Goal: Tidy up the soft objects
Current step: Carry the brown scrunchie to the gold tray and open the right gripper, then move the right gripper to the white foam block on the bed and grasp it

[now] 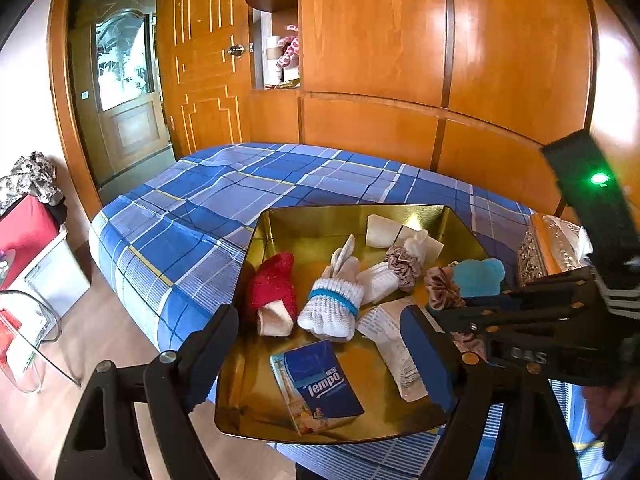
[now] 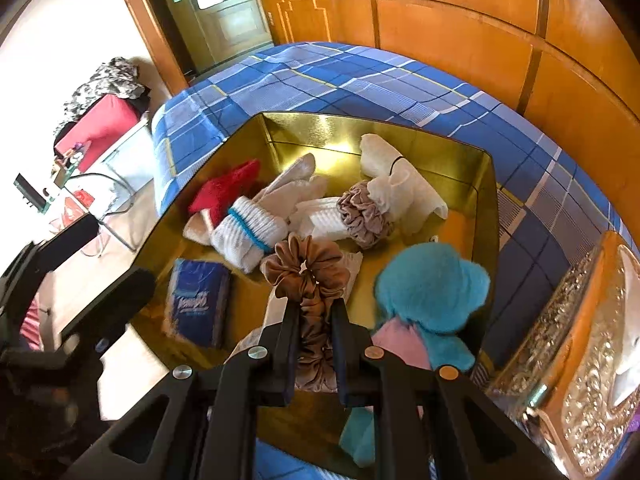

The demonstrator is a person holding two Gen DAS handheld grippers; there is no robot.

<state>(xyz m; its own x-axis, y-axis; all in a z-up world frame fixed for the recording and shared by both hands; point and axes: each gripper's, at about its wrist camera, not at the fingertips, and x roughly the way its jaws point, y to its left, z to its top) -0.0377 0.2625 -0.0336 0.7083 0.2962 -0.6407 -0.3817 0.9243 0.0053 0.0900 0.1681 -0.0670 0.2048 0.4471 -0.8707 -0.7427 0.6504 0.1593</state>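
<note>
We have the gold tray sitting on the blue checked bed, near its corner. Our right gripper has its jaws narrowed onto a brown scrunchie; the ruffled loop sticks out past the fingertips and hangs over the near part of the tray. Our left gripper hovers over the near edge of the tray with jaws wide and nothing between them.

In the tray we see a red sock at the left, a white sock roll with a blue band beside it, and a white cloth bundle at the far side. A mauve scrunchie lies against another white roll in the middle. A blue tissue pack lies near the front, close to the left jaw. A flat white paper packet lies directly under the held scrunchie. A fluffy teal piece crowds the right side just beside the right gripper, touching a pink piece.

Outside the tray, an ornate silver box sits on the bed to the right. Wooden wardrobe panels back the bed, a door stands at the left, and a red-topped bin is on the floor side.
</note>
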